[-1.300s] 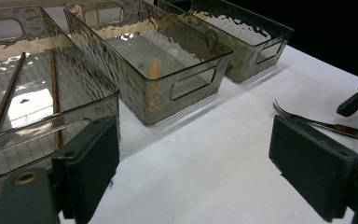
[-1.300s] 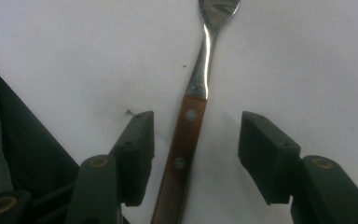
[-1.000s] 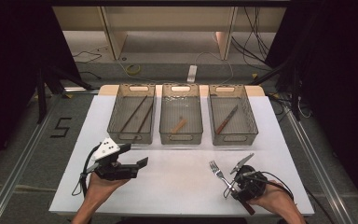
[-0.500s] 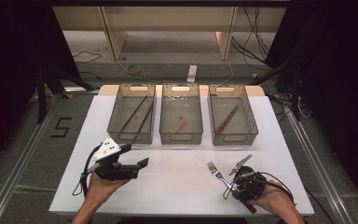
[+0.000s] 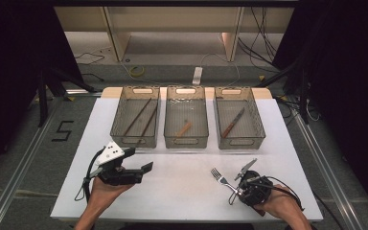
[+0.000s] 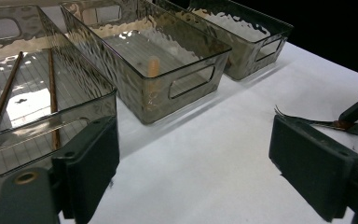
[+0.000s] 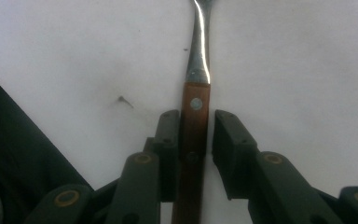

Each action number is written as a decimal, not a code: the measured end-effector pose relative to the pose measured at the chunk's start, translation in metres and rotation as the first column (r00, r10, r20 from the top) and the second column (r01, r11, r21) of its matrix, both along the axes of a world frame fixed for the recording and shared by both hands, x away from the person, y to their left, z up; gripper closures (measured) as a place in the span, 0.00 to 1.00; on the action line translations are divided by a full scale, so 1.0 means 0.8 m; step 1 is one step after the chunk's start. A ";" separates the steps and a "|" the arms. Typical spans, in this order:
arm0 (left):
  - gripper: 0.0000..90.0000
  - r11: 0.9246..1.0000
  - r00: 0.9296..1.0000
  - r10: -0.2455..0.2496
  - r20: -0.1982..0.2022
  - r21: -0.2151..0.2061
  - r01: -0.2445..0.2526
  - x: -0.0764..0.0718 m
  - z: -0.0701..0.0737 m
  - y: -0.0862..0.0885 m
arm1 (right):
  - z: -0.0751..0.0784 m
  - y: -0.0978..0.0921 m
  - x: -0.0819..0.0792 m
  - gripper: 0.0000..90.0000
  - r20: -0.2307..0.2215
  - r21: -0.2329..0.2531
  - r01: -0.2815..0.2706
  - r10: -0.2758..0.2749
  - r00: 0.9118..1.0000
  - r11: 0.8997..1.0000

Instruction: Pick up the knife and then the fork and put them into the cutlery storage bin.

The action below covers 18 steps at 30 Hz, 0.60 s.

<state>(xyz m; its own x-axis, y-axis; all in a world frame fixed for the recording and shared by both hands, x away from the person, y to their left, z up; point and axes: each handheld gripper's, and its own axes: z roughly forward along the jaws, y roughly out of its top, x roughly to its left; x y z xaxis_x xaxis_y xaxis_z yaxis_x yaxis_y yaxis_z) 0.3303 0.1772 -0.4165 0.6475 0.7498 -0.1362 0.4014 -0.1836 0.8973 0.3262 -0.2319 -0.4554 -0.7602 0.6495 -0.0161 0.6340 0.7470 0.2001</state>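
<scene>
The fork (image 5: 222,178) lies flat on the white table (image 5: 182,191), near its front right, tines pointing toward the three bins. The right claw (image 7: 196,140) straddles its wooden handle, one jaw touching it and the other a sliver off, so the pickup looks about to close. Next, I'd guess, comes a squeeze, a lift, and a carry to a bin (image 5: 185,120). The left claw (image 6: 191,154) hangs wide open, holding nothing, facing the bins.

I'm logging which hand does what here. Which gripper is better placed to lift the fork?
Right. The right gripper already has its jaws astride the fork handle; the left gripper hangs open, well away.
</scene>
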 end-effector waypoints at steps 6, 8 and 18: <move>0.18 1.000 1.000 -0.001 0.000 0.000 0.001 0.000 0.000 0.000 | 0.000 0.003 0.001 0.85 -0.011 -0.008 0.007 -0.007 1.000 1.000; 0.18 1.000 1.000 -0.001 0.000 0.000 0.001 0.000 0.000 0.000 | 0.000 0.003 0.002 0.85 -0.012 -0.009 0.007 -0.007 1.000 1.000; 0.18 1.000 1.000 0.000 0.001 0.001 0.000 0.000 0.000 0.000 | 0.001 0.005 0.007 0.86 -0.037 -0.024 0.002 -0.003 0.999 1.000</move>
<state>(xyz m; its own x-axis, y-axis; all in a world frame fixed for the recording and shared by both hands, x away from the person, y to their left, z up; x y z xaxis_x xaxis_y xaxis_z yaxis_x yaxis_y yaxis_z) 0.3305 0.1770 -0.4164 0.6480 0.7496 -0.1351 0.4005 -0.1843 0.8976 0.3317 -0.2278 -0.4548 -0.7589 0.6512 -0.0039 0.6424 0.7497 0.1587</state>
